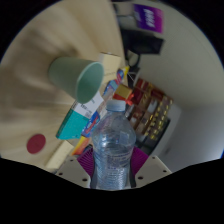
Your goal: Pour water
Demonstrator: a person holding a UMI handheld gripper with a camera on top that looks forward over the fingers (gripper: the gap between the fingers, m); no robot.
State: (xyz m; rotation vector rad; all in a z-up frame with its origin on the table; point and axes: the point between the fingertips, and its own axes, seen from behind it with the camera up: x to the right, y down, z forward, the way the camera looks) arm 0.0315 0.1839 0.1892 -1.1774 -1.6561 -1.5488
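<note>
The gripper [112, 172] fills the near foreground, seen from the camera riding on it and looking forward along its two fingers. Only the inner faces of the fingers show, each bearing a magenta pad [86, 160] (the second pad sits opposite, on the other side). The jaws stand partly apart and both pads press against the sides of a clear plastic bottle [114, 148], which rises straight out from between them. The fingertips themselves are hidden behind what they clamp. The whole scene ahead appears tilted. No hand, sleeve or arm of the person carrying the tool is visible.
</note>
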